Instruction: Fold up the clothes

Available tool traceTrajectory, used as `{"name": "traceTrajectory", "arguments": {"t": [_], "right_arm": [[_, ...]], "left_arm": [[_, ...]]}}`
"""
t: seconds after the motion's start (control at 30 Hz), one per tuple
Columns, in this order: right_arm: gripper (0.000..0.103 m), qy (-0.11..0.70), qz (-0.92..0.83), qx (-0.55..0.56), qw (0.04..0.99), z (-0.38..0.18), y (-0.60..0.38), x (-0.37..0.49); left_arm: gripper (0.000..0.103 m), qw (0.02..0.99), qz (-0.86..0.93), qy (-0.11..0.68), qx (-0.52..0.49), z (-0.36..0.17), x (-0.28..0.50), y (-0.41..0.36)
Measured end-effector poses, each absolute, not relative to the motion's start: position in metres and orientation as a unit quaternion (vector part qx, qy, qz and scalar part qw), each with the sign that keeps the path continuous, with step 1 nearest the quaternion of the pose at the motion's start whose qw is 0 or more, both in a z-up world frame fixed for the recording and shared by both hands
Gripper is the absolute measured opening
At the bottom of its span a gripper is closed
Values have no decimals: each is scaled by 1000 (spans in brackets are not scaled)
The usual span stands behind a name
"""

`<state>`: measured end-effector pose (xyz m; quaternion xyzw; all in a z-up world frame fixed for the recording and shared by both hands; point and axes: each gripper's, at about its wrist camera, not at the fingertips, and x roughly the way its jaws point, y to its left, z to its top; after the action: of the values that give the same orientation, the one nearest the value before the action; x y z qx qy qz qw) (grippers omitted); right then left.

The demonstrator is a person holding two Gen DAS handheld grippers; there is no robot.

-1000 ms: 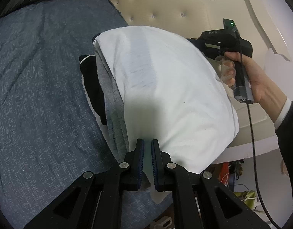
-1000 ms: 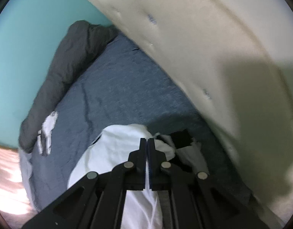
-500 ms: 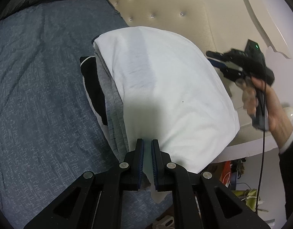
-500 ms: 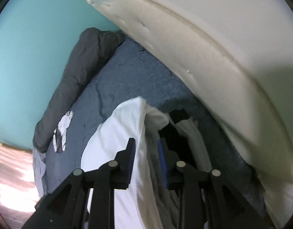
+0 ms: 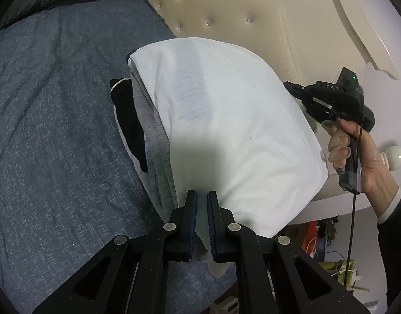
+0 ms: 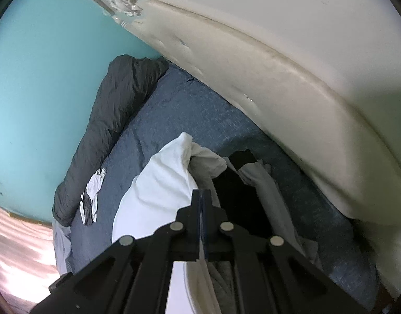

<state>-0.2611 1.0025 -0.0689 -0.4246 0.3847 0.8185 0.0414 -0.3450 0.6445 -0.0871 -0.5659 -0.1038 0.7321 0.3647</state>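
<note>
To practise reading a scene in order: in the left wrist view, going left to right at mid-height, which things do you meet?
Blue bedspread → black garment → grey garment → white garment → right gripper held in the person's hand.

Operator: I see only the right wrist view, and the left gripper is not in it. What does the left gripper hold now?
Observer: The left gripper is shut on the near edge of the white folded garment.
Operator: And seen from outside, where does my right gripper stand?
Observer: The right gripper is at the opposite edge of that garment, with its fingertips against the cloth.
Operator: Is something hanging from it?
Observer: Yes, a thin black cable drops from its handle, past the person's hand.
</note>
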Motion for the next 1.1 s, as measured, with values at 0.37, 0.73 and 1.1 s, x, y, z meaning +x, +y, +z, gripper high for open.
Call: {"name": "traceTrajectory", "arguments": {"t": [0.37,0.73,1.1], "right_arm": [[19,373,831,-412,13,-44,989,-199],[9,348,835,-426,14,-69,960,-130],[9,366,845,-385,58,-62,961,-114]], "left_arm": [[9,367,736,-106,-559,-80,-343,637],[9,370,735,-111,-558,-77,-332,629],[9,375,733,-109,-556,-76,-322,623]]}}
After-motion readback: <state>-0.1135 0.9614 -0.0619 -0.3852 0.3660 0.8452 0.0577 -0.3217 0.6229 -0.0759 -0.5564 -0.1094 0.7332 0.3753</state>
